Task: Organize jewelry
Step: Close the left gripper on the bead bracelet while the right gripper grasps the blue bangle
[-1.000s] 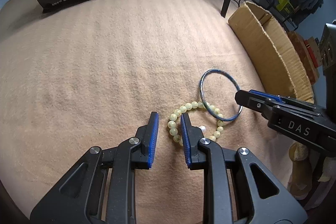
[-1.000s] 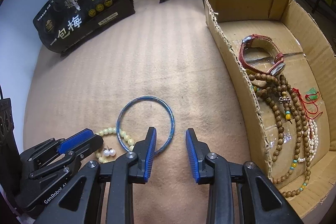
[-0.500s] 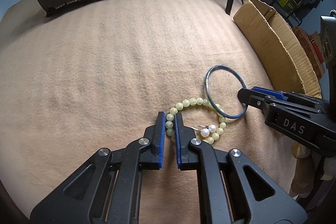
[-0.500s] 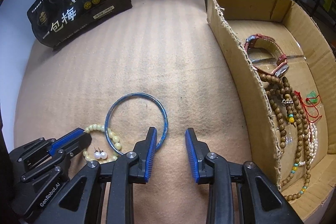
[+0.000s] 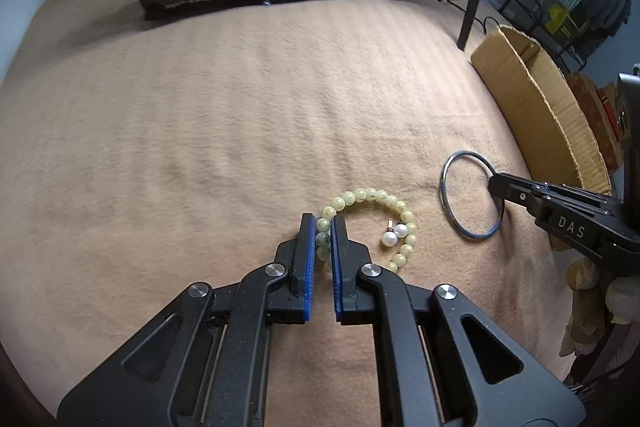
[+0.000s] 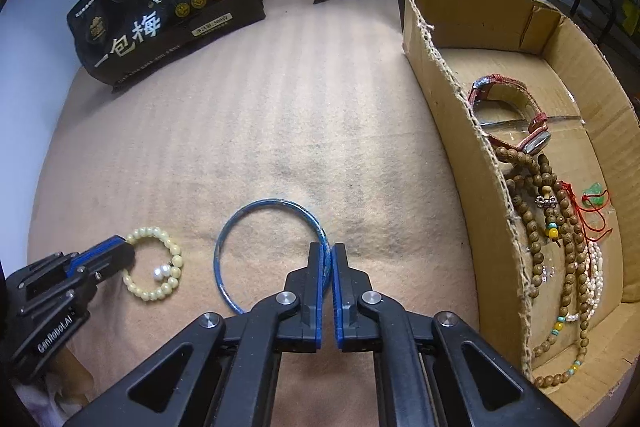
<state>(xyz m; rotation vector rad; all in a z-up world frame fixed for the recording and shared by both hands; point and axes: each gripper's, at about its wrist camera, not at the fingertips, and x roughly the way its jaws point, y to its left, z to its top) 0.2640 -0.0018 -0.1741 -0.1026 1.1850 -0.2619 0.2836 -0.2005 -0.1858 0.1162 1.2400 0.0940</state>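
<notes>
Gripping both loose pieces while the cardboard box (image 6: 472, 163) waits off to the right of both tools.

The right tool (image 6: 326, 259) is clenched on the near-right rim of the blue bangle (image 6: 256, 205), which lies flat on the tan blanket (image 6: 280, 107), close beside the box wall. The left tool (image 5: 322, 231) is clenched on the pale bead bracelet (image 5: 376, 195), farther from the box, with two pearl earrings (image 5: 394, 235) lying inside its loop. The right hand is nearer, so the bangle likely goes in first.
</notes>
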